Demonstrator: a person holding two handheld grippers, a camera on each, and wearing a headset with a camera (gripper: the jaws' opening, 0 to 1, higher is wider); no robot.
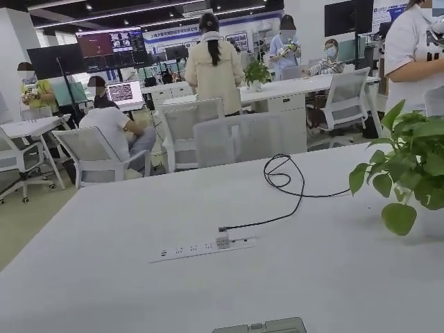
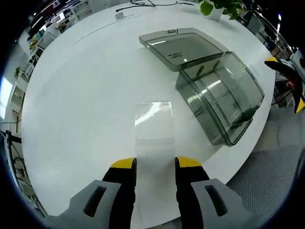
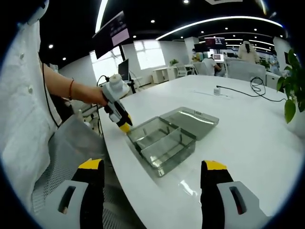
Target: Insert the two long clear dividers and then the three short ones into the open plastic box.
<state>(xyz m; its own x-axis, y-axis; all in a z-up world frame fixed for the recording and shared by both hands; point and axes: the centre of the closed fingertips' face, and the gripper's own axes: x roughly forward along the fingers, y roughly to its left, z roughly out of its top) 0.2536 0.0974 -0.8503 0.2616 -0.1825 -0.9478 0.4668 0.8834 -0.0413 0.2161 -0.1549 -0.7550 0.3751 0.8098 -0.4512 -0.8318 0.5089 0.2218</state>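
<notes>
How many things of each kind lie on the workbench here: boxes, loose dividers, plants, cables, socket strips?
Open plastic box: 1
Loose clear divider: 1 (cannot tell if it is a stack)
Potted plant: 1
Black cable: 1
Socket strip: 1
Total: 5

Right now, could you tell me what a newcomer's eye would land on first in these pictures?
The open clear plastic box, its lid folded back, sits near the edge of the white table in the left gripper view. A clear divider lies flat on the table just ahead of the open left gripper. In the head view, a leafy green plant stands at the right.
</notes>
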